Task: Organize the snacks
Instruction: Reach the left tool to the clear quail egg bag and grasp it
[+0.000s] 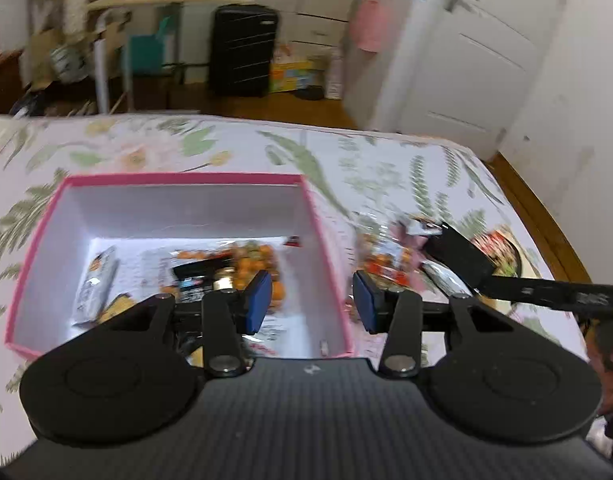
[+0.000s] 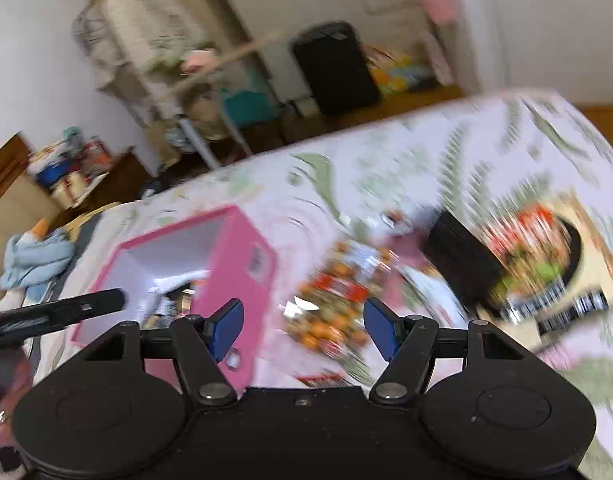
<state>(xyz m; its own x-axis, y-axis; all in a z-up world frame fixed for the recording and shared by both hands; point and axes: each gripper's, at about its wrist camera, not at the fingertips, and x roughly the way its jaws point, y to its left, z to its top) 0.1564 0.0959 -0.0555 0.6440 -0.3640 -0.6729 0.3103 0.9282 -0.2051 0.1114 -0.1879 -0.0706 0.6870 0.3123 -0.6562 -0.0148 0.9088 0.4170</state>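
A pink box [image 1: 312, 216] with white inner walls sits open on the floral bed. Several snack packets [image 1: 226, 272] lie in it, one orange, one dark, one silver. My left gripper [image 1: 312, 300] is open and empty, over the box's right wall. More snack packets [image 1: 390, 258] lie in a heap on the bed right of the box. In the right wrist view the heap [image 2: 334, 304] is blurred, and my right gripper [image 2: 302, 326] is open and empty just above it. The pink box [image 2: 242, 264] is to its left.
A black block [image 1: 460, 258] and a picture-printed pack [image 1: 502, 248] lie right of the heap; both show in the right wrist view [image 2: 462, 258] [image 2: 546, 256]. The bed [image 1: 186, 148] ends at wooden floor. A black suitcase [image 1: 242, 50], desk and door stand beyond.
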